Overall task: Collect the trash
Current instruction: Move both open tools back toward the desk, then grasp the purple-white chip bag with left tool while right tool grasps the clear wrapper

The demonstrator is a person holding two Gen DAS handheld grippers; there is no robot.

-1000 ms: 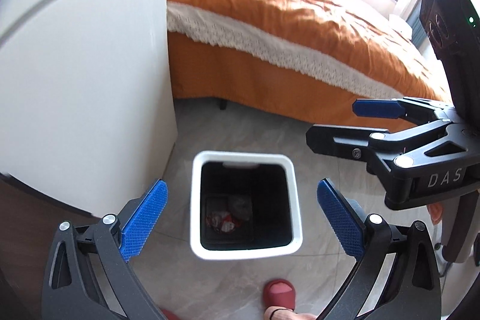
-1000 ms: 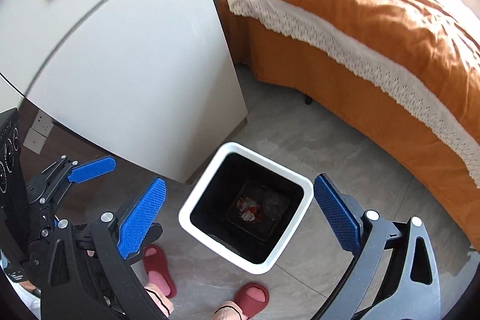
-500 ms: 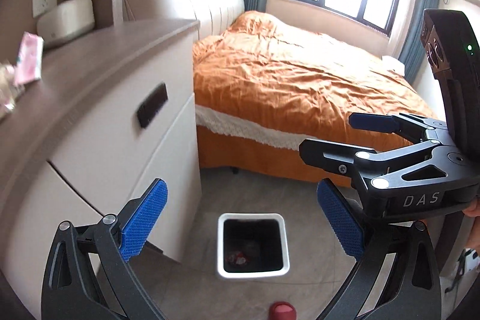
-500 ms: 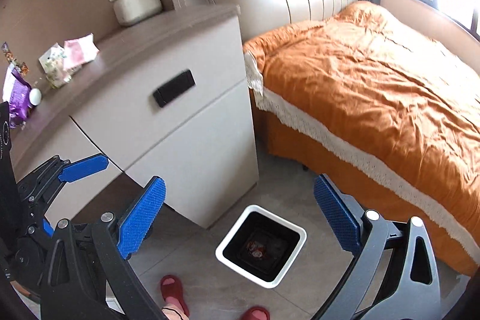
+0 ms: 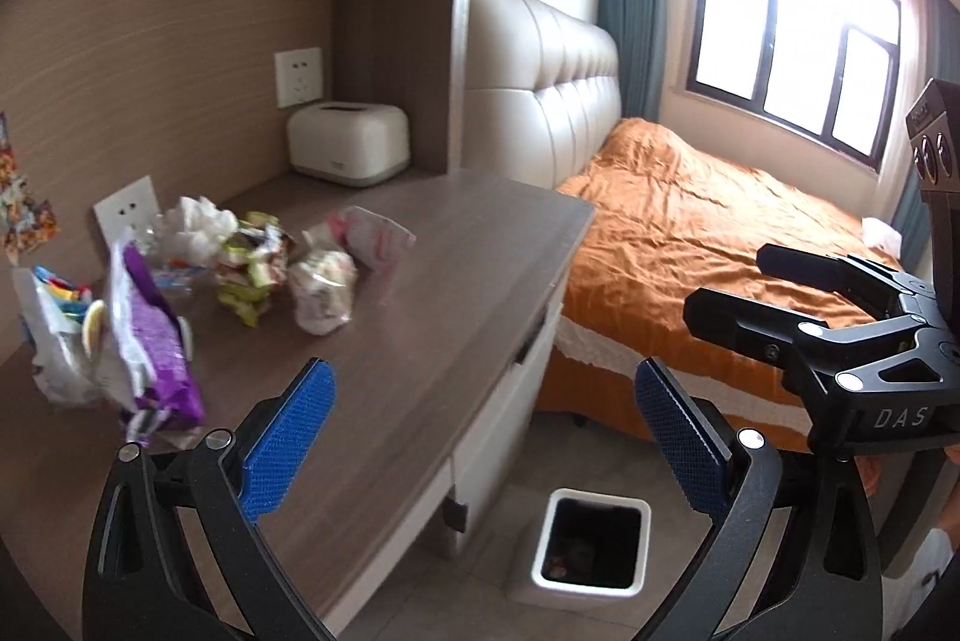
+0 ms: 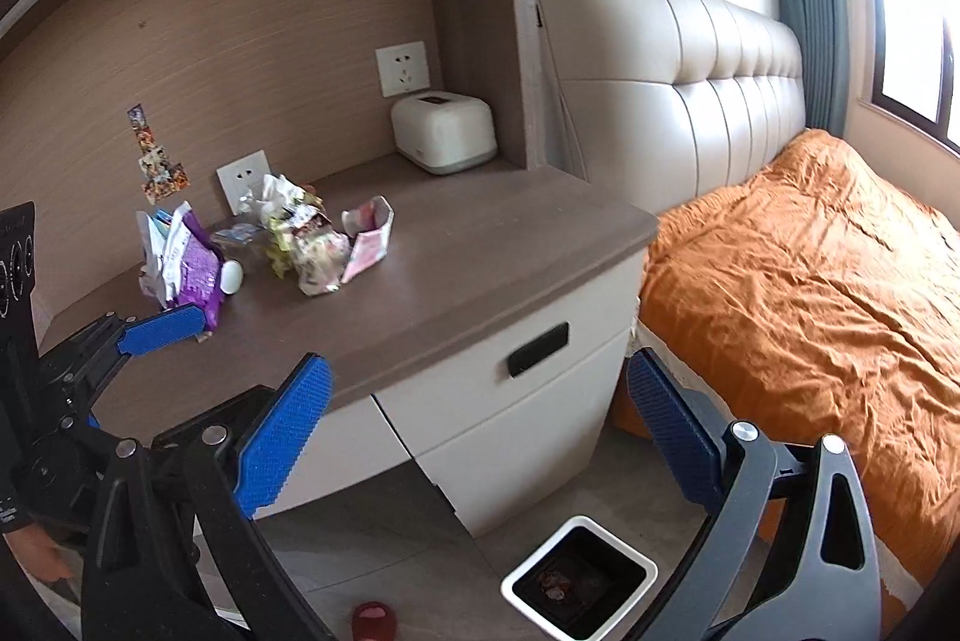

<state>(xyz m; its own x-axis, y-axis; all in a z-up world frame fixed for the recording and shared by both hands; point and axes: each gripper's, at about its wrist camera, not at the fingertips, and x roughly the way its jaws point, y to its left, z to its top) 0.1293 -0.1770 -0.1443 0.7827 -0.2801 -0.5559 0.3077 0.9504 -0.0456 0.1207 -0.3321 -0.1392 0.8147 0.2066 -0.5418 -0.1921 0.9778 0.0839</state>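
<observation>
Several crumpled wrappers lie on the brown desk top: a purple packet, a green-yellow wrapper, a pale crumpled ball and a pink-white wrapper. A white bin with trash inside stands on the floor by the desk. My left gripper is open above the desk's front edge, holding nothing. My right gripper is open in front of the drawer, also holding nothing.
A cream tissue box sits at the back of the desk under a wall socket. An orange-covered bed with a padded headboard fills the right. A red slipper is on the floor.
Both grippers have risen and tilted up from over the bin to desk height; the desk top and its wrappers have come into view and the bin has dropped low in both views.
</observation>
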